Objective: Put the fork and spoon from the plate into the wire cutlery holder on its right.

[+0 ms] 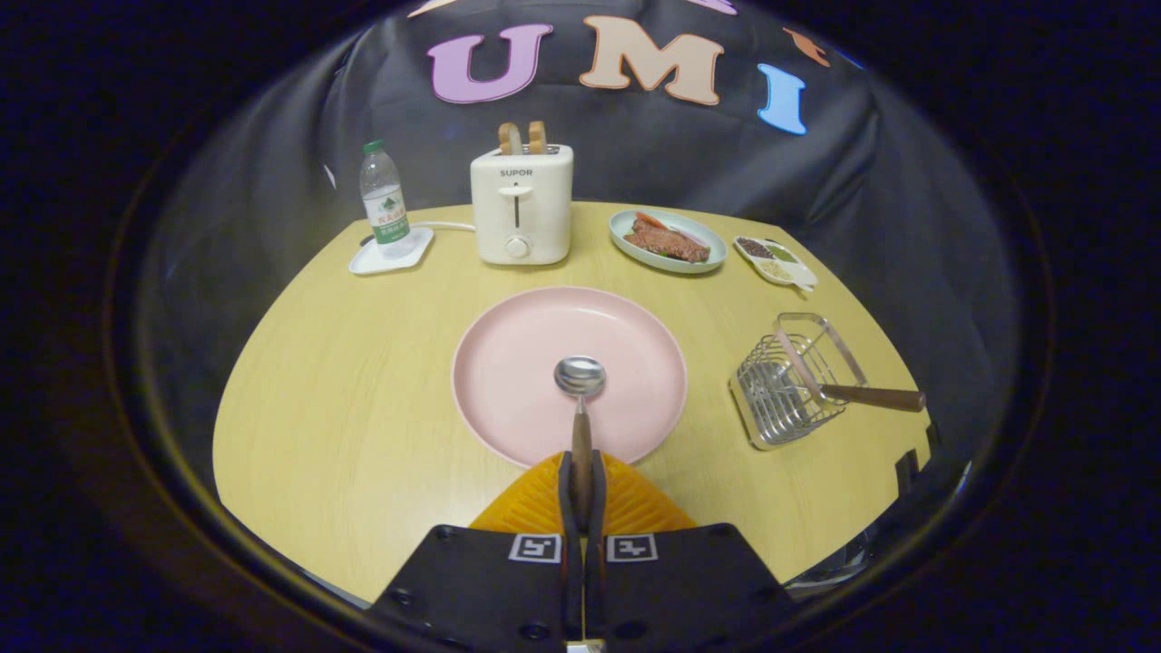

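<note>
One hand-held gripper clamping wooden-handled spoon

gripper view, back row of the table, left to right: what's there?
water bottle on its white tray → toaster → plate of food → condiment dish. Nearer, the gripper fingers are shut on the spoon handle.

Gripper: fingers closed on the spoon handle, bowl ahead over the plate.
Plate: mid-table, just ahead of the fingers.
Wire cutlery holder: right of the plate, a utensil handle sticking out rightward.
Toaster: behind the plate, bread in its slots.
Bottle: left of the toaster, on a small tray.
Food dish: right of the toaster.
Divided dish: right of the food dish, behind the holder.
</note>
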### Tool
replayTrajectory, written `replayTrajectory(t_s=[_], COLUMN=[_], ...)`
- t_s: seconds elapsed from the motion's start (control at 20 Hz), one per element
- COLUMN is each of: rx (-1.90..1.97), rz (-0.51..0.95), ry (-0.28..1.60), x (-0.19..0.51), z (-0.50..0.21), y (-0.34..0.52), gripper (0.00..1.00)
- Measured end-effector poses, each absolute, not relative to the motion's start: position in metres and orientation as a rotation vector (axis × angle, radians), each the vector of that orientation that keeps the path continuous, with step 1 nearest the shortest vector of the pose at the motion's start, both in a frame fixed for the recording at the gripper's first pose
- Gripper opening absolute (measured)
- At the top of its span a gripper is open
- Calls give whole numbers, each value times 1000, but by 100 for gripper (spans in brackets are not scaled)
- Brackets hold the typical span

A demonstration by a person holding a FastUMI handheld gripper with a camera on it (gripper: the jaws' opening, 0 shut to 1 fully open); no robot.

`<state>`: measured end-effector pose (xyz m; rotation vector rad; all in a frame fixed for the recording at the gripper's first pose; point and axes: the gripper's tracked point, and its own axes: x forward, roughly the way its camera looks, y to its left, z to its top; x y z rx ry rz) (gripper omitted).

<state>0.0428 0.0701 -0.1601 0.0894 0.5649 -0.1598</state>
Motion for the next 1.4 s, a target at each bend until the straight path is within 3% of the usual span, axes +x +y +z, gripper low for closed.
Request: replayTrajectory(t_s=[0.25, 0.85, 1.4], rx=[100, 252, 406], rz=[-224, -463, -516], ry=[561, 764, 1028], x=[37, -11, 13], z=[-124, -31, -97], y=[45, -51, -105], gripper=[4, 4, 6])
